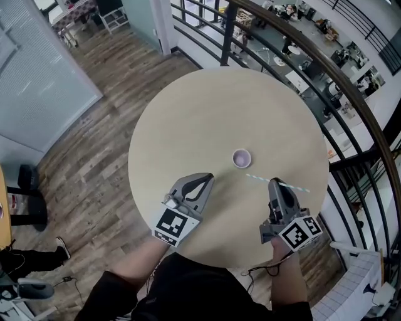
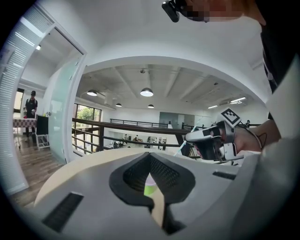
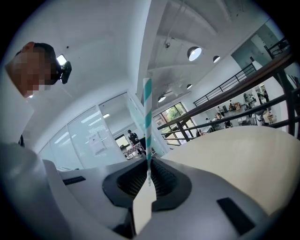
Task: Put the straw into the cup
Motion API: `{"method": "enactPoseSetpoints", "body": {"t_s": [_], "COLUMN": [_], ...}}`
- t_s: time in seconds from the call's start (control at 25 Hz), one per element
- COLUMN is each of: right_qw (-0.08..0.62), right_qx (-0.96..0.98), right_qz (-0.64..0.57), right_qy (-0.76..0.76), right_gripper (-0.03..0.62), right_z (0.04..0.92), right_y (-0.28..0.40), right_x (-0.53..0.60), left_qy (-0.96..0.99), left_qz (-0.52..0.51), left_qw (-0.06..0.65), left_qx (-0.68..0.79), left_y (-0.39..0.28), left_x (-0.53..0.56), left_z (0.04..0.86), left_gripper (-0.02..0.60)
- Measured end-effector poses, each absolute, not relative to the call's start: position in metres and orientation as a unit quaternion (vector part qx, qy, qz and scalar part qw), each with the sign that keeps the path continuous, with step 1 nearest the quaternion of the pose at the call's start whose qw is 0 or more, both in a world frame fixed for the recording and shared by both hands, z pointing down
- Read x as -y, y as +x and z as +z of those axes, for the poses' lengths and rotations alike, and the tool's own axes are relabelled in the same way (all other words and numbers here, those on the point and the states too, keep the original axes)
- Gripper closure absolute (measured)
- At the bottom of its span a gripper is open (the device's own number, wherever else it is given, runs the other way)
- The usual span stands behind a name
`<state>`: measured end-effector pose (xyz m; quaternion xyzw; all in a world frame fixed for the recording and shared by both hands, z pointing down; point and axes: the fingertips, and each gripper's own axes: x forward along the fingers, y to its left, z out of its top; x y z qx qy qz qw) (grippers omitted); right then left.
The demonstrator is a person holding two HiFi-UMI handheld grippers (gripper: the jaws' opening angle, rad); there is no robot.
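I read this as an open-plan office bldg, and I'm up on a mezzanine level. A curved dark metal railing [image 1: 227, 34] runs past the round pale wooden table [image 1: 188, 113]. Thru its bars I see a lower floor w/ rows of work desks [image 1: 346, 56] and people at them. My level has grey-brown wood-plank flooring [image 1: 94, 169], a frosted glass partition wall [image 1: 37, 81] at left, and a white chair [image 1: 114, 17] beyond it. The gripper views add a white ceiling w/ round pendant lamps [image 2: 146, 92], glass-fronted rooms w/ a paper notice [image 3: 97, 142] on one pane, and a person [image 2: 31, 105] standing farther along the floor.
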<state>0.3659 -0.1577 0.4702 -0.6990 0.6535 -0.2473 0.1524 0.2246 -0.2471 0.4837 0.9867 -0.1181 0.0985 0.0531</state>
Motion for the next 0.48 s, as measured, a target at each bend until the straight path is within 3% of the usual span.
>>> {"method": "enactPoseSetpoints", "body": {"t_s": [0.48], "right_qw": [0.081], "right_qx": [-0.634], "right_qz": [-0.288], "right_qy": [-0.713], "right_gripper": [0.557], "right_z": [0.563], "right_y": [0.399], "right_x": [0.223], "left_qy": [0.983], "left_qz": [0.132], "left_qw": [0.084], "left_qx": [0.097], "left_y": [0.260], "left_x": [0.276], "left_z": [0.548], "left_gripper": [0.577]}}
